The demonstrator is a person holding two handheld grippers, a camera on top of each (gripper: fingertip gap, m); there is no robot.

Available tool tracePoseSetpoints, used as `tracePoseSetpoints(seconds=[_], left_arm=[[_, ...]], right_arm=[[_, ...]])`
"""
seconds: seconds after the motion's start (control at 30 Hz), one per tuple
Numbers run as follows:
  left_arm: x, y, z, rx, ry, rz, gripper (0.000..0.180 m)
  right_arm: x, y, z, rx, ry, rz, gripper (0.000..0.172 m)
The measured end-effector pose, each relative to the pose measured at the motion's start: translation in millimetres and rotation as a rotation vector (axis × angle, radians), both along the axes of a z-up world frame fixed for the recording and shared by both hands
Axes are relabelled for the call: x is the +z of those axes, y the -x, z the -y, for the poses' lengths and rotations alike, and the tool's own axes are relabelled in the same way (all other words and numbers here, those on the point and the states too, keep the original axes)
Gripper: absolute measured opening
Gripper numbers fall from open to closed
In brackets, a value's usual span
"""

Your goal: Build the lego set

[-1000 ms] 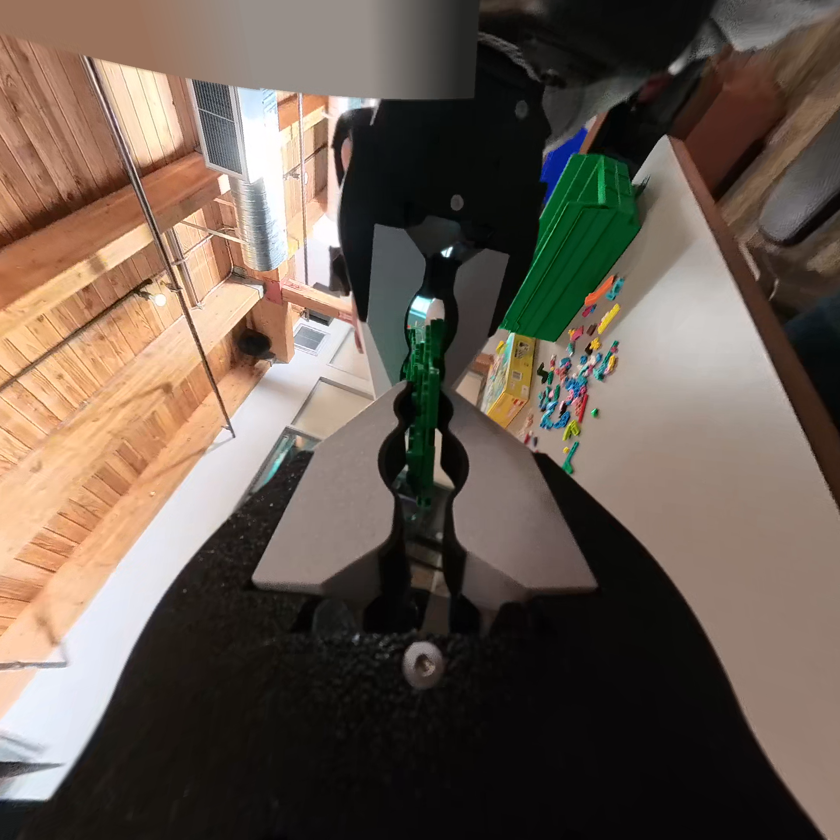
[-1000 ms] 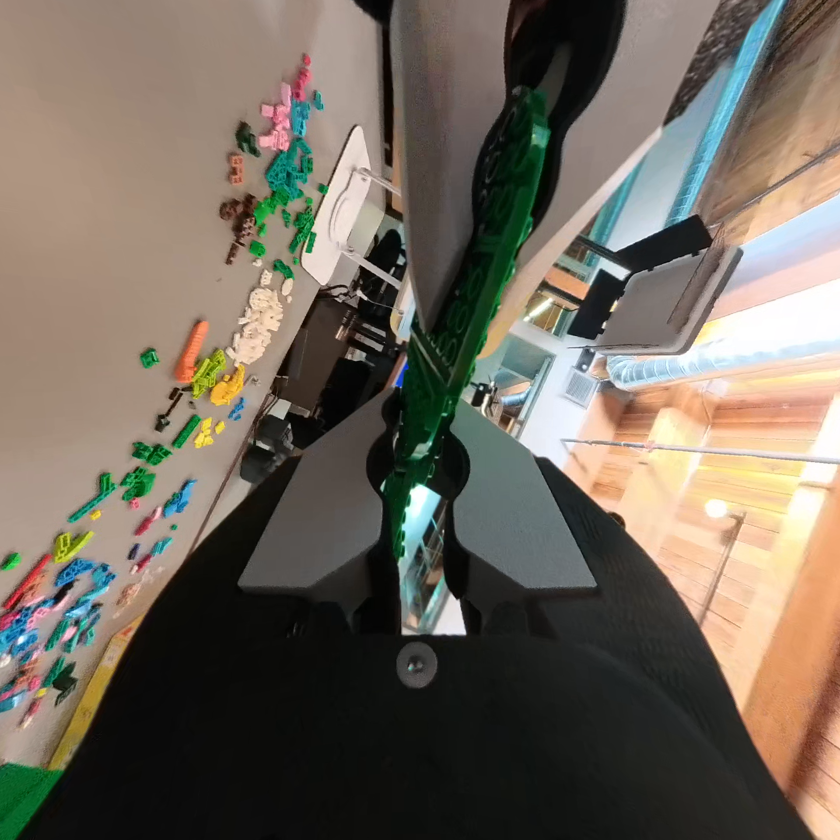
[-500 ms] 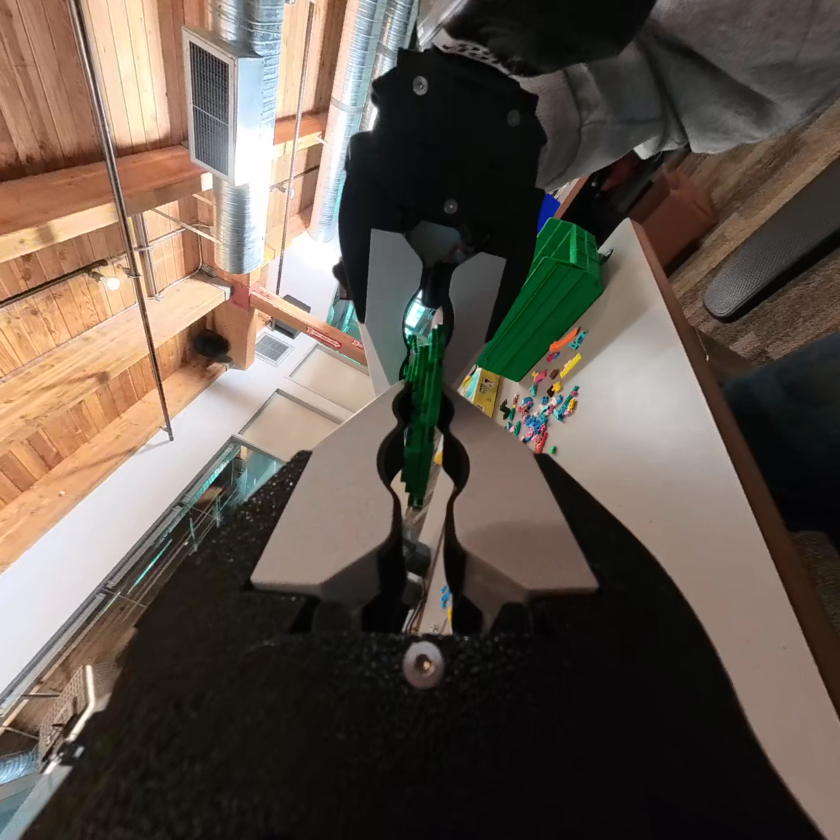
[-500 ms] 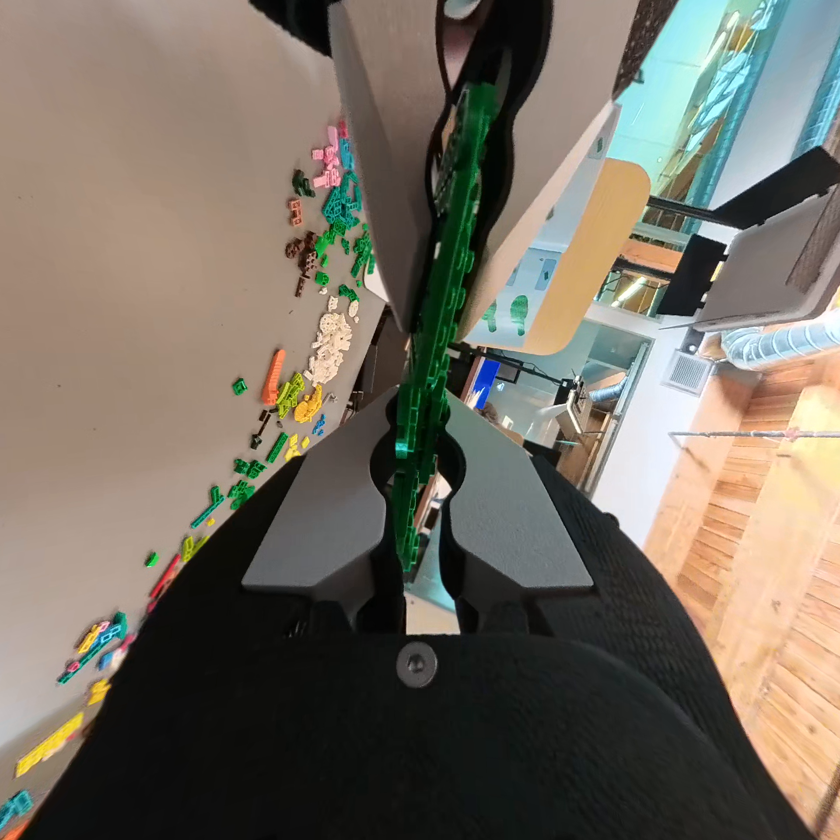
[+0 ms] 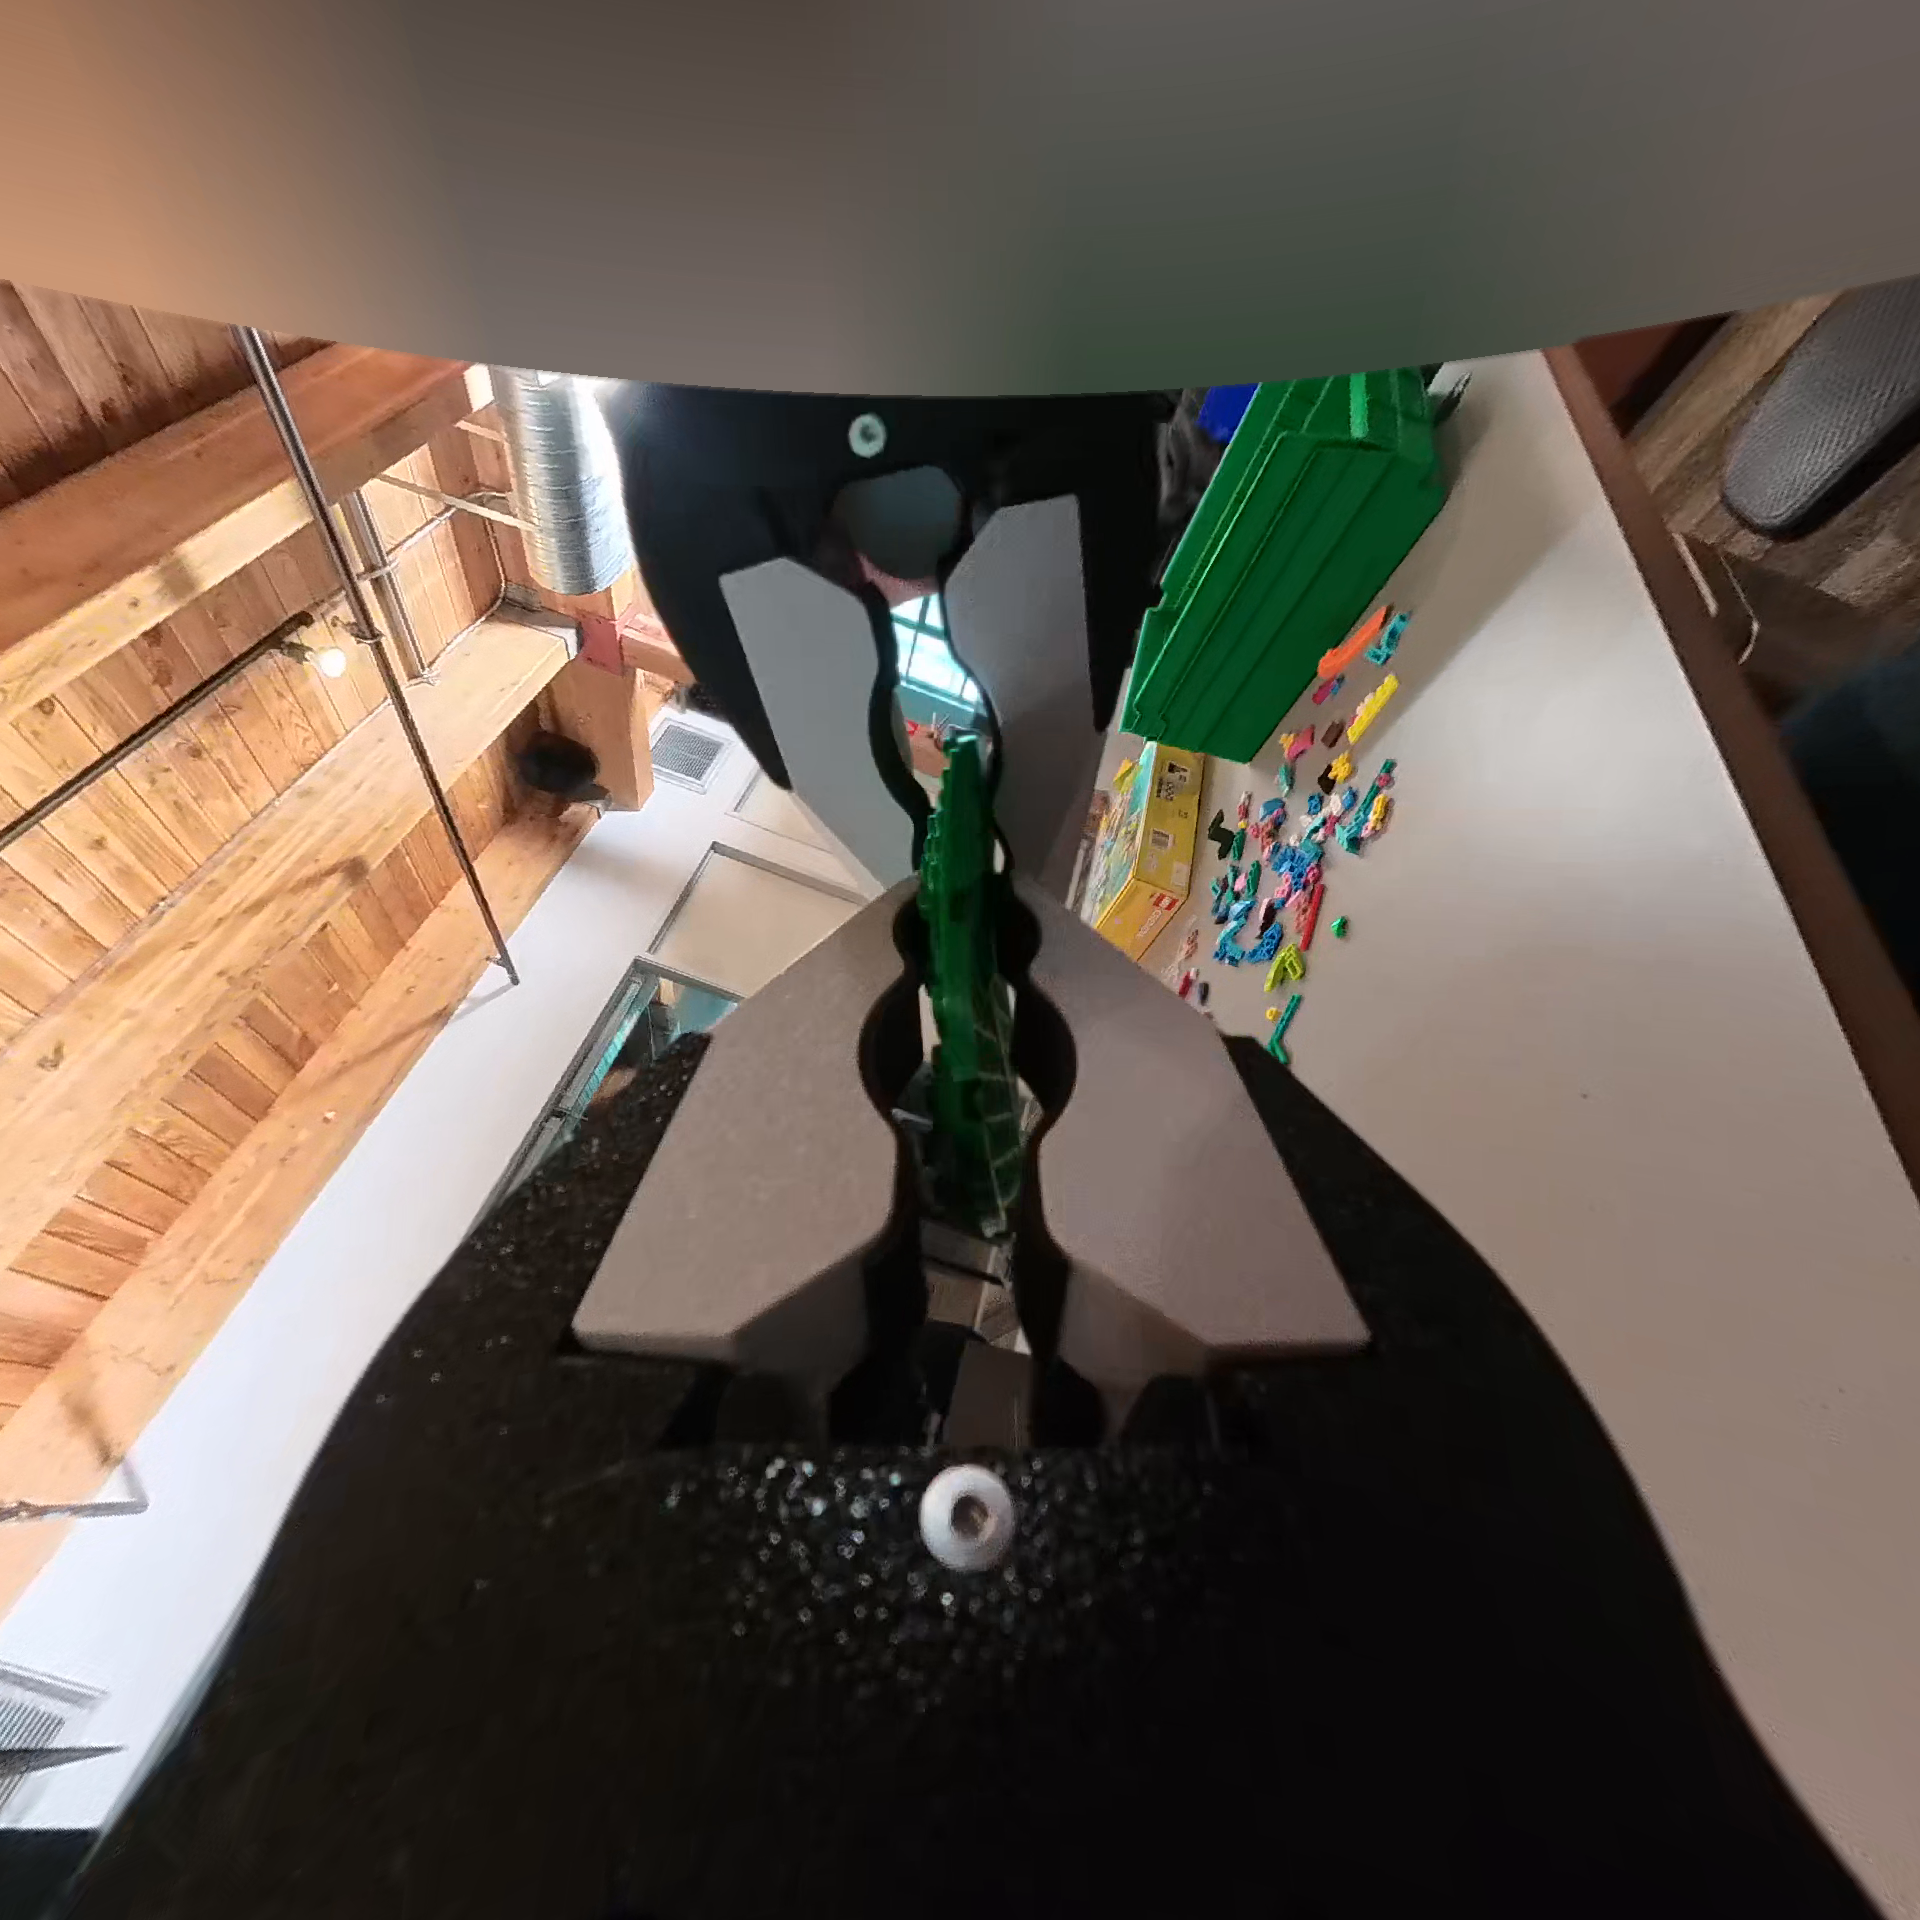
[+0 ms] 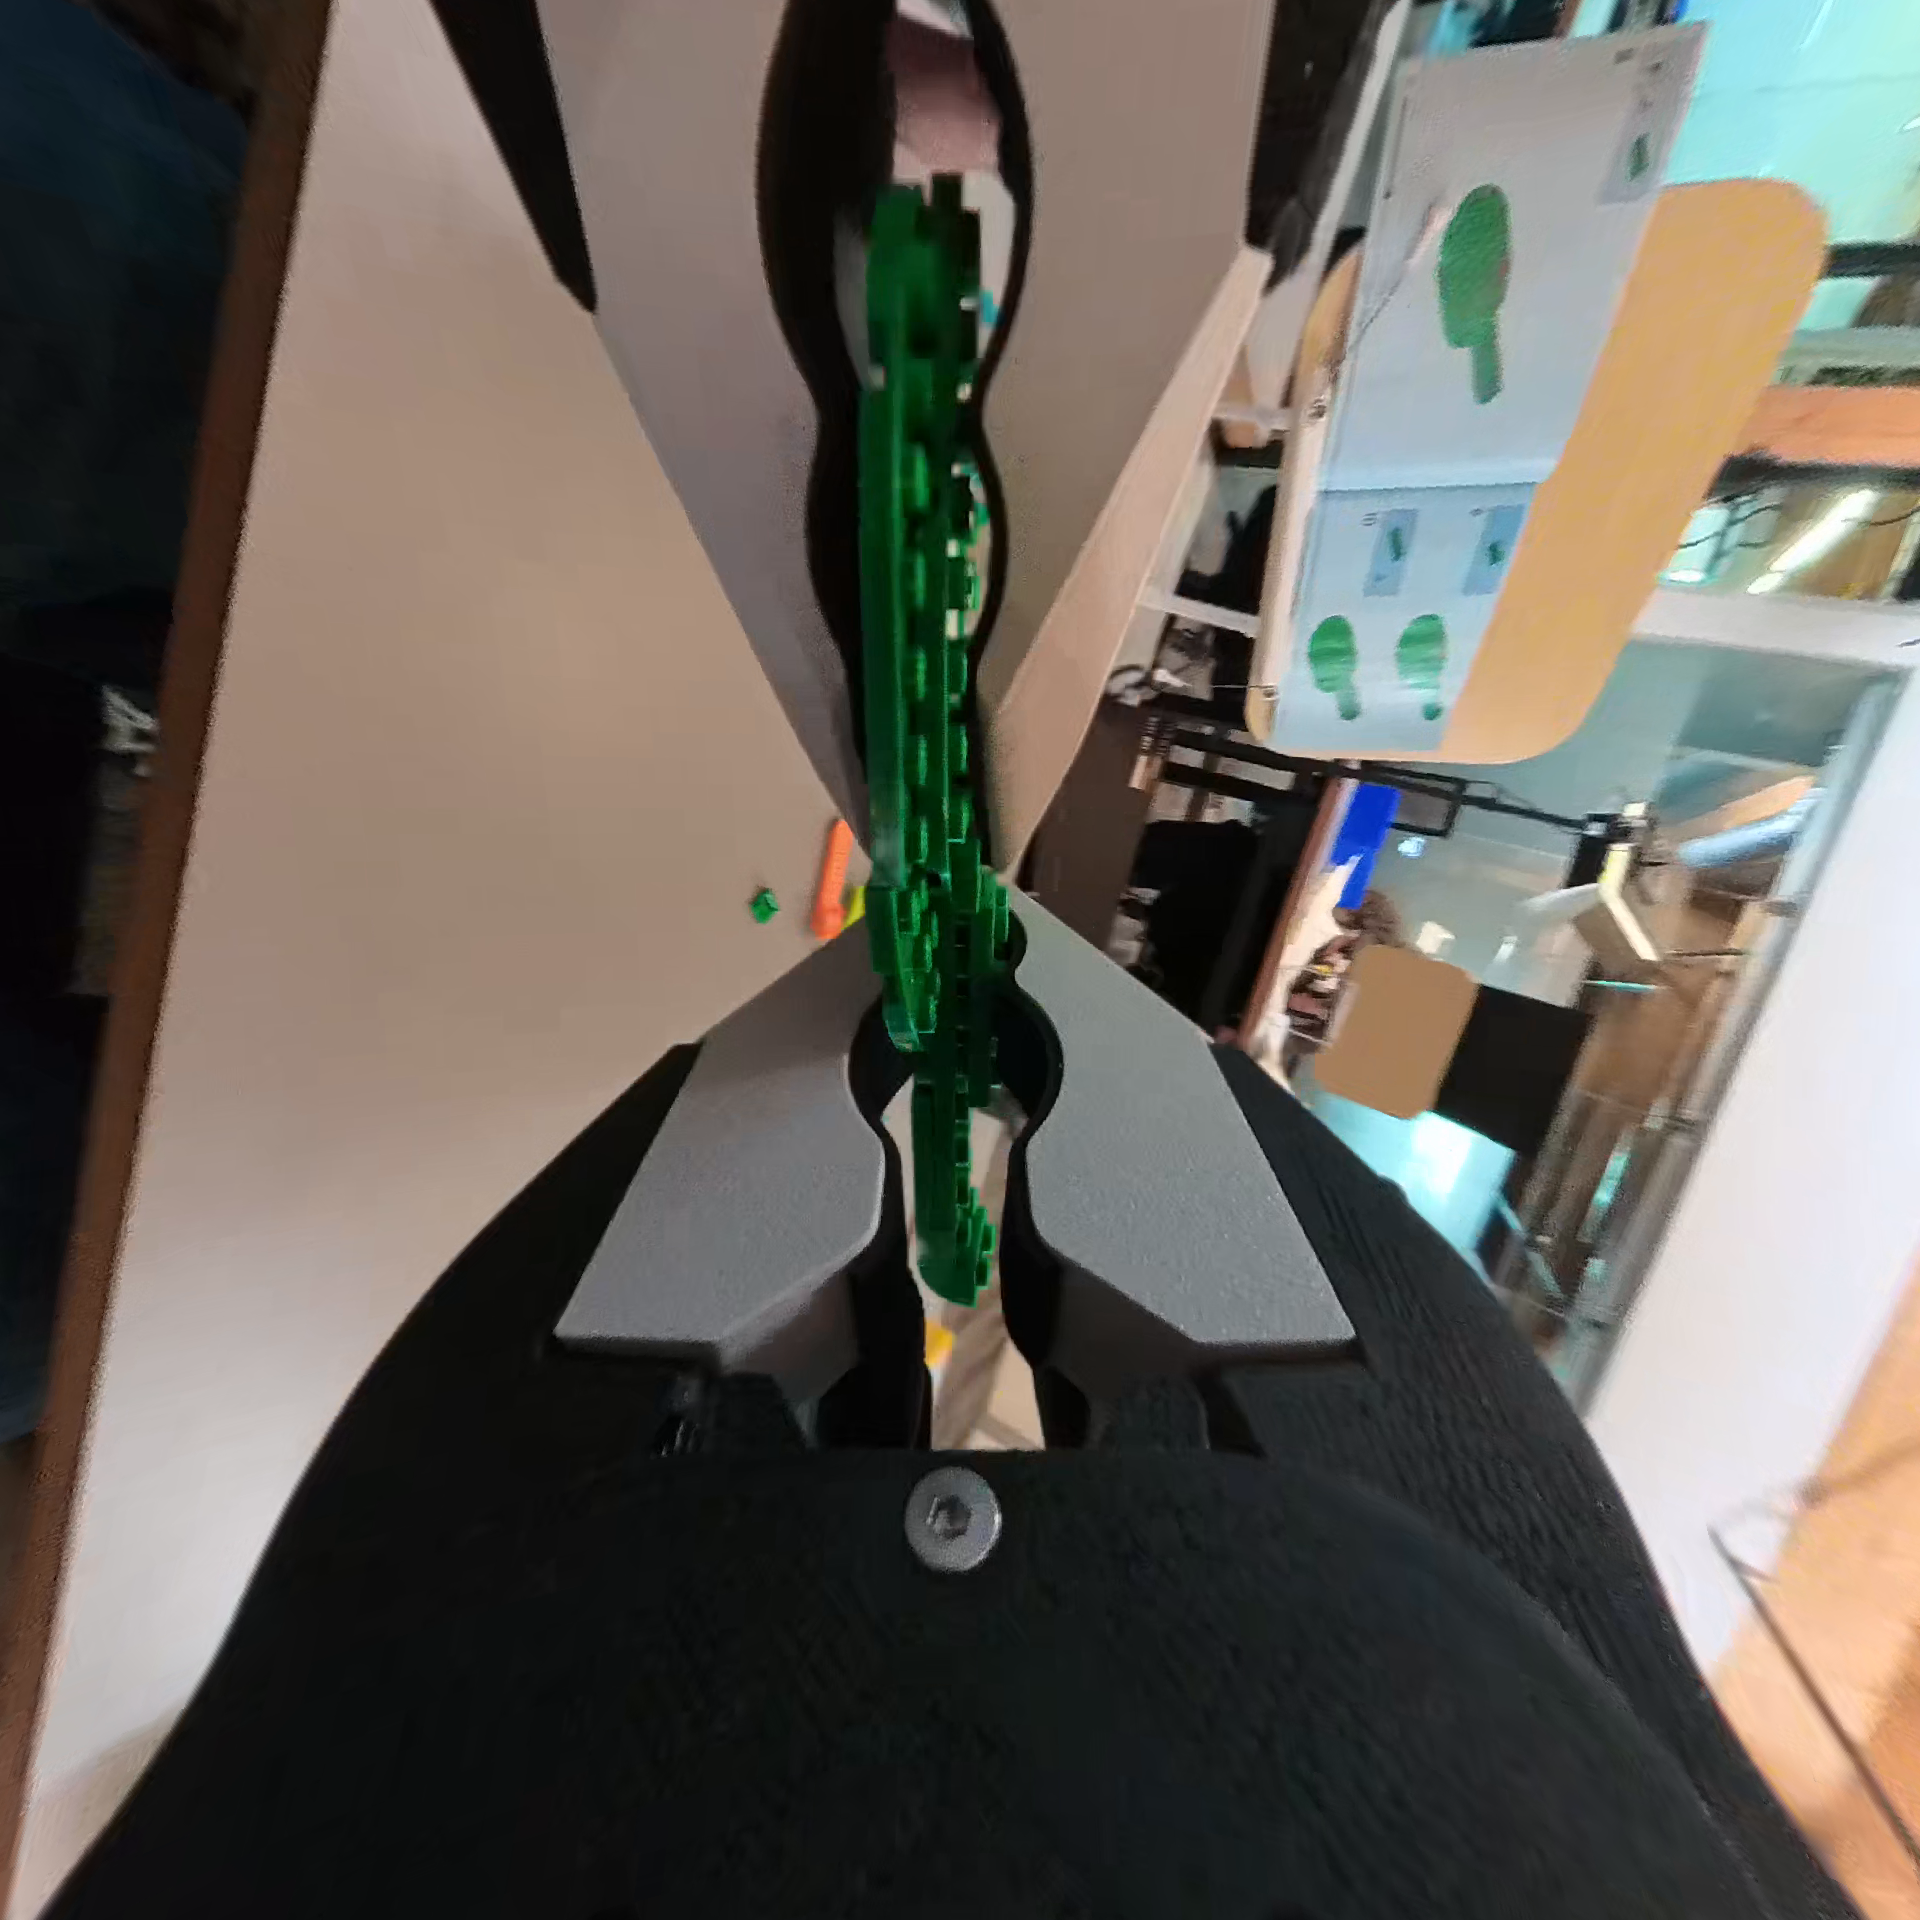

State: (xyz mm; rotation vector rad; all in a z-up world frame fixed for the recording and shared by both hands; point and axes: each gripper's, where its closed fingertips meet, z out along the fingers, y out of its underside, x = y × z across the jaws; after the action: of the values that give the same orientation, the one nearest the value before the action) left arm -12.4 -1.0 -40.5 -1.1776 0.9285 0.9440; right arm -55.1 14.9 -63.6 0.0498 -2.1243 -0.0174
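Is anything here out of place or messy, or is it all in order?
Small coloured bricks lie scattered loose across the white table, beside a yellow box. Otherwise nothing looks odd: both tools grip one flat green brick piece, held in the air.

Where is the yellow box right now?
In the left wrist view, the yellow box lies on the white table, right of the hand-held grippers, between the green bin and the scattered bricks.

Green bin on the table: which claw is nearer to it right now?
Right. The right claw holds the green brick plate's far end, close beside the green bin. The left claw grips the other end, farther back from the bin.
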Motion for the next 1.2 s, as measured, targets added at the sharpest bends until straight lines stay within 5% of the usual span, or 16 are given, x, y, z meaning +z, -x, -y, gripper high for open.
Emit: tracePoseSetpoints(seconds=[0.3, 0.53, 1.2], left_arm=[[-3.4, -0.9, -2.6, 0.034, -0.009, -0.078, 0.007], [1.2, 0.9, -1.3, -0.023, -0.02, 0.036, 0.007], [10.0, 1.6, 6.8, -0.015, -0.047, 0.014, 0.007]], right_arm=[[-10.0, -4.4, -1.8, -0.034, 0.096, 0.119, 0.007], [3.9, 1.8, -1.3, 0.029, -0.053, -0.079, 0.009], [17.7, -1.9, 7.3, 0.103, -0.158, -0.209, 0.021]])
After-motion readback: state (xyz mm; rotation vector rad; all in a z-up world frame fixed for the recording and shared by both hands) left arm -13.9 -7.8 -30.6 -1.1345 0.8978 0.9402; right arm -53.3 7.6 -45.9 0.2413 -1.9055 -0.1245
